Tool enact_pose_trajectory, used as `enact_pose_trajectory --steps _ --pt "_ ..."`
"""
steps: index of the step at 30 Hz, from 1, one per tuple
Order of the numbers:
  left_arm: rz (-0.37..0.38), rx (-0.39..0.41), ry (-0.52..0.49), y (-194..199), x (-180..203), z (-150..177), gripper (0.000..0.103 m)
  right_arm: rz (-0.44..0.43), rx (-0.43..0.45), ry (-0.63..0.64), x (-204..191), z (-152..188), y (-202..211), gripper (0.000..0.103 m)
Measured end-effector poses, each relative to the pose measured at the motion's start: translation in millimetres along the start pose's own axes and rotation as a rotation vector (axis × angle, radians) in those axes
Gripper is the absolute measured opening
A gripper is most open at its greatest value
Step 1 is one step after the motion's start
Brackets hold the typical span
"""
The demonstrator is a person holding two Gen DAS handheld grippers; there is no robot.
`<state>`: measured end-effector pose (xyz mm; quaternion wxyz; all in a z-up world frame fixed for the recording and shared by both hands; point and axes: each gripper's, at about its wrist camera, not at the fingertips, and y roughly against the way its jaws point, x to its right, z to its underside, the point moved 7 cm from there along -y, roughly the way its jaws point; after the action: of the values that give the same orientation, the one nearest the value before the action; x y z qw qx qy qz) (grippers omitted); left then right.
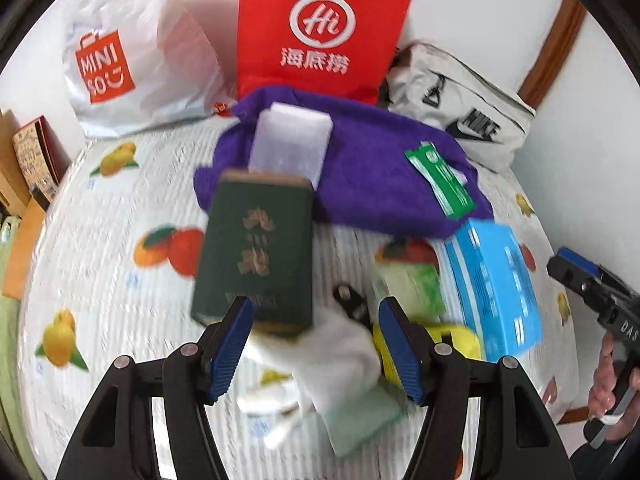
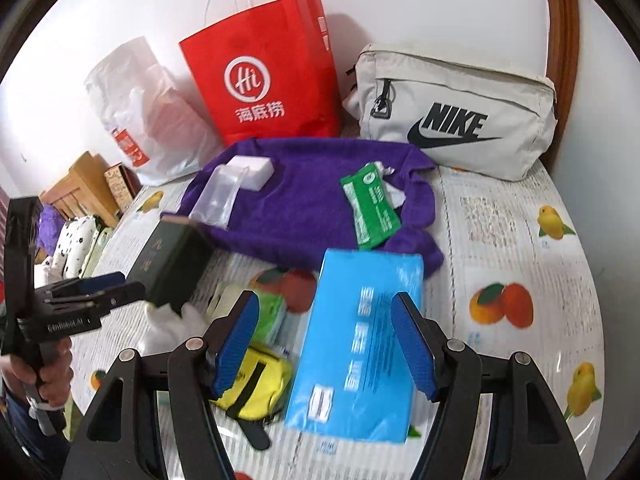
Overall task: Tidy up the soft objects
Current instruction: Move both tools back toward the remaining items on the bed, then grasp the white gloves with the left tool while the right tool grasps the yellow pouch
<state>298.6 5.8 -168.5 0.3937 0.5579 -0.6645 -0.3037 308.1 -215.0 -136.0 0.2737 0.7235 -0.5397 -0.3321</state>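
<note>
You see a purple towel (image 2: 304,200) with a green packet (image 2: 370,210) on it. At 12 o'clock stands a red bag (image 2: 264,76). The blue tissue pack (image 2: 360,344) lies on a white cloth with orange and yellow fruit (image 2: 520,264).

This is a room in a home, probably a bedroom or living area. The table (image 2: 520,240) wears a plastic cloth printed with oranges and lemons, a household pattern. Against a plain white wall stand a red paper shopping bag (image 2: 264,76), a white plastic store bag (image 1: 132,56) and a grey sports waist bag (image 2: 460,116). A purple towel (image 2: 304,200), a blue tissue pack (image 2: 360,340) and other everyday odds lie about. At the left edge, soft bedding or pillows (image 2: 76,244) with a dotted print lie beside wooden furniture (image 2: 80,184), and brown wooden trim (image 2: 560,40) runs up the wall.
</note>
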Motion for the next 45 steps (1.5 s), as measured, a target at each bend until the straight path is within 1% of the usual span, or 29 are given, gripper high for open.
enact_pose_trajectory --steps 4,7,9,12,13,15,20,21,25,26,27,29,30,32,33,36,41,43,45 --pt "-0.024 -0.034 0.019 -10 3 26 0.063 -0.016 -0.012 0.02 -6 16 4 0.068" --pt "-0.03 -0.032 0.03 -17 6 39 0.063 -0.03 -0.014 0.034 -10 25 8 0.068" --pt "-0.049 -0.029 0.025 -24 8 45 0.063 -0.03 -0.018 0.042 -11 31 9 0.068" --pt "-0.081 0.025 0.015 -28 9 47 0.063 -0.032 -0.022 0.047 -11 38 11 0.068" --pt "-0.087 0.03 0.012 -29 9 47 0.063 -0.031 -0.027 0.044 -10 40 10 0.068" --pt "-0.096 0.008 0.018 -37 6 50 0.063 -0.03 -0.034 0.04 -9 44 10 0.068" --pt "-0.073 -0.036 0.072 -55 -5 54 0.063 -0.014 -0.047 0.041 -7 48 7 0.068" --pt "-0.075 -0.019 0.065 -54 -4 53 0.063 -0.012 -0.051 0.041 -7 49 7 0.068" --pt "-0.091 -0.023 0.028 -58 1 51 0.063 -0.013 -0.06 0.042 -11 51 3 0.068" --pt "-0.086 -0.009 0.024 -58 2 51 0.057 -0.017 -0.062 0.043 -13 51 1 0.068" --pt "-0.078 0.0 0.018 -57 4 50 0.042 -0.021 -0.066 0.046 -16 52 0 0.068" --pt "-0.06 -0.002 -0.009 -57 6 50 0.028 -0.032 -0.073 0.06 -23 53 -5 0.068" --pt "-0.048 -0.007 -0.014 -56 6 50 0.019 -0.04 -0.078 0.071 -28 54 -8 0.068" --pt "-0.021 -0.019 -0.013 -54 5 51 0.017 -0.055 -0.089 0.088 -37 57 -14 0.068" --pt "-0.017 -0.018 -0.01 -51 3 52 0.015 -0.064 -0.097 0.1 -42 59 -18 0.068" --pt "-0.014 -0.006 0.003 -39 -5 54 0.015 -0.097 -0.115 0.138 -59 65 -28 0.068" --pt "-0.059 -0.014 0.044 -29 -31 61 0.015 -0.156 -0.135 0.231 -90 75 -44 0.068" --pt "-0.066 -0.021 0.074 -29 -42 64 0.015 -0.172 -0.15 0.27 -101 80 -51 0.068" --pt "-0.064 -0.026 0.108 -29 -52 67 0.015 -0.17 -0.157 0.299 -107 83 -59 0.068"
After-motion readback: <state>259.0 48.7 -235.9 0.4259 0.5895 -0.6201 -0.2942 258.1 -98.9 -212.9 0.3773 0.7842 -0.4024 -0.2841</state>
